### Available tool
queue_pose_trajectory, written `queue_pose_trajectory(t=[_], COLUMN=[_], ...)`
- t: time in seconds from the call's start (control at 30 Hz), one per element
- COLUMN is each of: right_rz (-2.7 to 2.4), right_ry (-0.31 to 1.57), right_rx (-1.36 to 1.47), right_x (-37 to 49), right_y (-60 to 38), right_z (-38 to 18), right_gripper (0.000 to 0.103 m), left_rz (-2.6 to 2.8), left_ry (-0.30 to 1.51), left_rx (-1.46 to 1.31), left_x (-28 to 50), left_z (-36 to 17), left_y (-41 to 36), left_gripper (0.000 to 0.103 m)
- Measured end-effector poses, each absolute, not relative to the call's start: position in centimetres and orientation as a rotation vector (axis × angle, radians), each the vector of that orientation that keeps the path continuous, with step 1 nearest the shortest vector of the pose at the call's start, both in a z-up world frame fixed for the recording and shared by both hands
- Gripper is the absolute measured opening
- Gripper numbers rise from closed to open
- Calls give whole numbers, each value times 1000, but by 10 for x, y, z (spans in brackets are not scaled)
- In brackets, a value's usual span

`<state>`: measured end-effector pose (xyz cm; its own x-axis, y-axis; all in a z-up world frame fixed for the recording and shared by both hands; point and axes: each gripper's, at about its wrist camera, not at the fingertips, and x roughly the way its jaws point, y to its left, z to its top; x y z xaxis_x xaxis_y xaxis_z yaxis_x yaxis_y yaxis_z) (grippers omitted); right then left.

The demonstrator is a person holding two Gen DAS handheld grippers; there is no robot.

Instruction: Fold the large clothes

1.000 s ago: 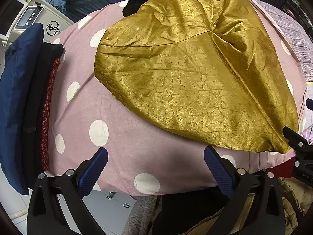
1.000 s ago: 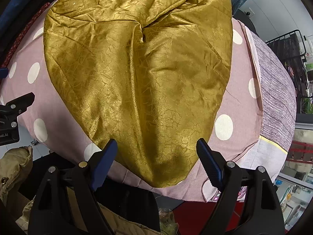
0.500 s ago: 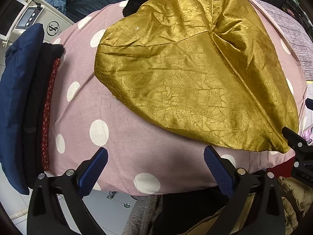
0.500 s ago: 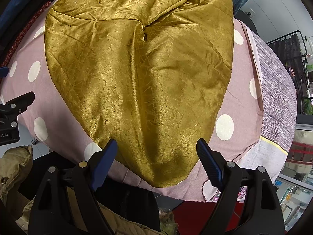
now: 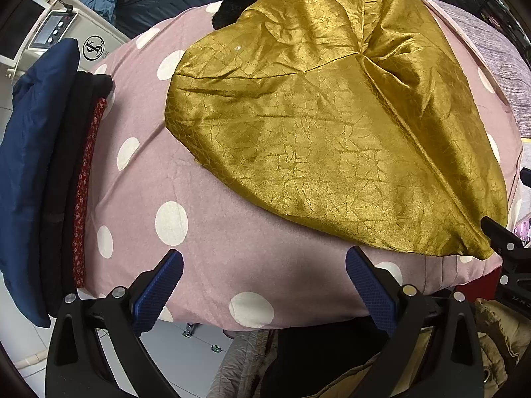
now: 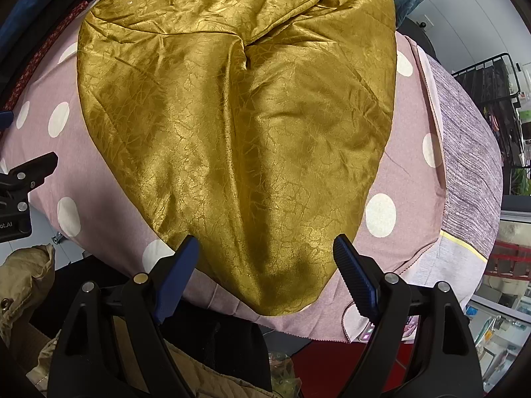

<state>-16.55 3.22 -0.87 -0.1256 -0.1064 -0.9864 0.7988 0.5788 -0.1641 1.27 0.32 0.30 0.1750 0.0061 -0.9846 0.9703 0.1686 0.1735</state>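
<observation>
A large shiny gold garment (image 5: 332, 126) (image 6: 239, 126) lies spread on a pink polka-dot sheet (image 5: 205, 199) (image 6: 401, 205), creased toward its far end. My left gripper (image 5: 264, 285) hangs open above the bare sheet, to the left of the garment's near corner. Over that near corner hovers my right gripper (image 6: 265, 265), also open, with the gold cloth below it and nothing pinched. Both sets of blue pads (image 5: 159, 290) (image 6: 355, 278) are free of cloth.
A stack of folded clothes, navy on the outside with black and red layers (image 5: 49, 172), sits at the sheet's left edge. A grey striped cover (image 6: 471, 152) lies to the right. Below the near edge are tan fabric (image 6: 30, 285) and floor (image 5: 186, 355).
</observation>
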Motion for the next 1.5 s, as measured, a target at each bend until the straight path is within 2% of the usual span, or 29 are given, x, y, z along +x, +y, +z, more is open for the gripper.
queue_pose_trajectory(t=[1.5], right_rz=[-856], right_ry=[1516], right_rx=[625], right_x=[-166], right_y=[36], right_z=[-17], right_gripper=[82], left_rz=[-954], left_ry=[1167], left_rx=[1175], left_x=[11], left_z=[-6], left_y=[1], left_gripper=[97])
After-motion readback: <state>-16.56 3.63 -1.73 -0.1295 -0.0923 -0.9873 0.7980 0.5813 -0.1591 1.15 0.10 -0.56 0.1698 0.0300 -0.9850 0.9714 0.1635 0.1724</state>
